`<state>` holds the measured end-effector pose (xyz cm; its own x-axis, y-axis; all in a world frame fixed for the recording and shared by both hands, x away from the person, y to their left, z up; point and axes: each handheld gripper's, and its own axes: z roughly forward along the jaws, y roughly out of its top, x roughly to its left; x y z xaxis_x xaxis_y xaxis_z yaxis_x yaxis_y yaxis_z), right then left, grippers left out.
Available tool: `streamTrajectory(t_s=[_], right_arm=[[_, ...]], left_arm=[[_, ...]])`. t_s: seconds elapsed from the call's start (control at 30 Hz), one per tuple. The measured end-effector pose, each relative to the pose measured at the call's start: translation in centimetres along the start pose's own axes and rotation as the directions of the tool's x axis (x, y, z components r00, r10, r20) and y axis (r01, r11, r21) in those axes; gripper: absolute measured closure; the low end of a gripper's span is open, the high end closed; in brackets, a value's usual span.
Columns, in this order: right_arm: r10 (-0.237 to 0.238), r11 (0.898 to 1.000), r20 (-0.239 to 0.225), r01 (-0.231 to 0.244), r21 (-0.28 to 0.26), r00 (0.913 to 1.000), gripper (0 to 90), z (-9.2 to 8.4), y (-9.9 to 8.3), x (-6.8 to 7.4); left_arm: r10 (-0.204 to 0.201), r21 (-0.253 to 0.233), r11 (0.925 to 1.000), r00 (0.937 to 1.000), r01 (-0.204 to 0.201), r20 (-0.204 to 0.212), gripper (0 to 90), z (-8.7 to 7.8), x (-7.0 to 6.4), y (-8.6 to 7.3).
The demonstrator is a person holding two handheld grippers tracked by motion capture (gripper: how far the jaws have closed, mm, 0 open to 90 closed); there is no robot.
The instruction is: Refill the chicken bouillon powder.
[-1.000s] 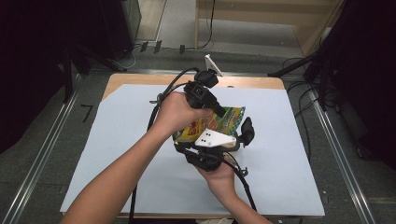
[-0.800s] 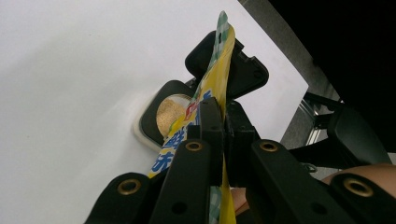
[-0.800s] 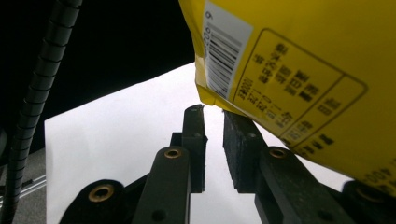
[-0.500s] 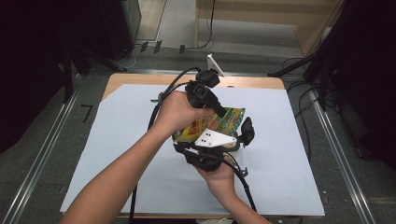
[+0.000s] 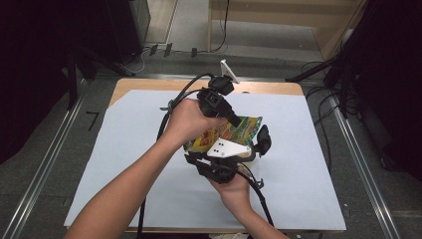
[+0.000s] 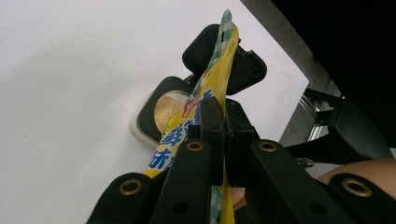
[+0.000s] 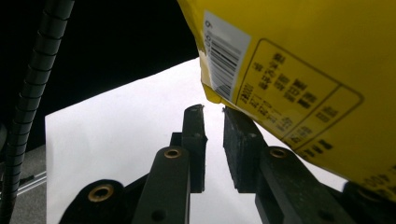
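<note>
1. White paper [image 5: 124,164] covers our wooden table [image 5: 149,85]; dark floor and cables lie beyond.
2. Our left tongs [image 6: 223,128] are clenched on the top edge of the yellow snack packet [image 5: 234,130], holding it above the middle of the paper.
3. Our right tongs [image 7: 214,114] stand slightly parted at the packet's corner, gripping nothing.
4. We judge the packet lifted but not yet opened; a second grip remains.
</note>
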<state>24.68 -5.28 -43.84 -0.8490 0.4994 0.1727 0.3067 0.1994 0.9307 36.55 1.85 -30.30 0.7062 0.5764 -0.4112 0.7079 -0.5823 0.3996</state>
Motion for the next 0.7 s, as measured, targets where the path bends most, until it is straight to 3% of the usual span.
streamTrajectory(t_s=[0.7], right_arm=[[-0.008, 1.0, 0.017, 0.008, -0.021, 0.9998, 79.4, -0.25, 0.11, 0.06]], left_arm=[[-0.007, 0.005, 1.0, 0.9999, 0.007, -0.008, 89.5, -0.04, 0.14, 0.38]])
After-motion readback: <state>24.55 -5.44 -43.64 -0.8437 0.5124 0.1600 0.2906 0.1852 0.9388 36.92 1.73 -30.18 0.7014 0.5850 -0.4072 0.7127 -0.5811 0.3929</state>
